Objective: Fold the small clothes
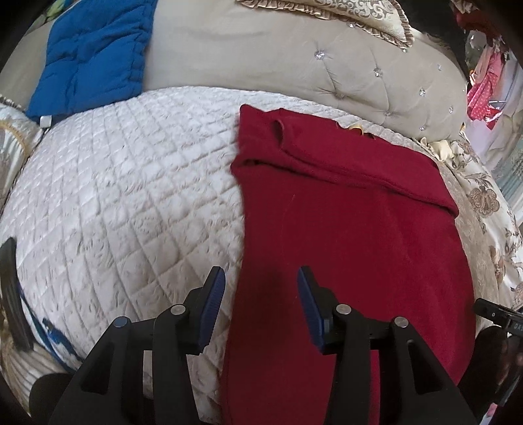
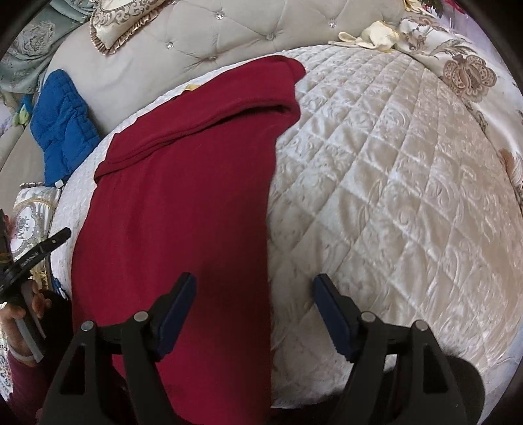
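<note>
A dark red garment [image 1: 353, 235] lies flat on the quilted cream bedspread [image 1: 130, 196], folded lengthwise into a long strip, with a folded-over band across its far end. My left gripper [image 1: 261, 287] is open and empty, hovering over the garment's near left edge. In the right wrist view the same garment [image 2: 183, 202] runs up the left half of the bedspread [image 2: 392, 196]. My right gripper [image 2: 255, 291] is open and empty, straddling the garment's near right edge.
A blue padded item [image 1: 88, 55] lies at the far left against the tufted grey headboard [image 1: 294, 59]. Ornate pillows [image 2: 127, 23] rest at the head. A floral cover [image 2: 467, 72] lies at the right. The other hand's gripper handle [image 2: 32, 255] shows at the left.
</note>
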A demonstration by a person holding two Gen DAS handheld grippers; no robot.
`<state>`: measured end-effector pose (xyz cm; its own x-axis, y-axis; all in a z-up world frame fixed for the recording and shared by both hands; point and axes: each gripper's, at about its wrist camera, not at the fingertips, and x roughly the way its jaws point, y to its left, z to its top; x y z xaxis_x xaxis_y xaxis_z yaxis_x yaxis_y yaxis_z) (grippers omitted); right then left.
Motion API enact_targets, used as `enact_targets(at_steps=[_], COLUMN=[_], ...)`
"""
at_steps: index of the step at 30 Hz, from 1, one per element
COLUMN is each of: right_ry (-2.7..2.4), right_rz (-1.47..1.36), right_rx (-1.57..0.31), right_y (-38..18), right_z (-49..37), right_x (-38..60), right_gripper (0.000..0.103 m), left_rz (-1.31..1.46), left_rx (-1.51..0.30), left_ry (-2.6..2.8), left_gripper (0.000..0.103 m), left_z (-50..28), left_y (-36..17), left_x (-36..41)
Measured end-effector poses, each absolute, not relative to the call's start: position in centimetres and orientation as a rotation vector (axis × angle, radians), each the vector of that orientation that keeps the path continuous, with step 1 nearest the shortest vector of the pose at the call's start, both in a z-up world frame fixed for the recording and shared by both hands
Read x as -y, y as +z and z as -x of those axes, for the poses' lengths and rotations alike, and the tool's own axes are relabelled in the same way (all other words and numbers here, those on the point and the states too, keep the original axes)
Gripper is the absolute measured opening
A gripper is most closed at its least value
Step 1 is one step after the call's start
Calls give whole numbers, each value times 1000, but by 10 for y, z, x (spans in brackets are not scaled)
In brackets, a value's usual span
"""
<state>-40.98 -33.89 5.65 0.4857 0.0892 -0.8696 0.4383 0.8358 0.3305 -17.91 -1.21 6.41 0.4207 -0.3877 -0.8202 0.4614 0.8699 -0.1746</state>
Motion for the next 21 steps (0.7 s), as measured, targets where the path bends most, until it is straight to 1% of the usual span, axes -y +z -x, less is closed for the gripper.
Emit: enact_targets(at_steps=[7,17,21], right_ry=[-210,-185,-176], right_rz=[-541,-516,-515], right_rx=[-1069,-1119,-1147], right_y=[56,56,55], right_z=[414,424,430], right_x=[328,315,312], right_gripper=[81,81,81], left_rz=[-119,-135,-132], left_rx=[-1031,-1012,-1038], left_ry=[-509,-509,-527], left_gripper=[24,24,24], left_z=[186,191,191], left_y=[51,57,58], left_x=[9,6,-1])
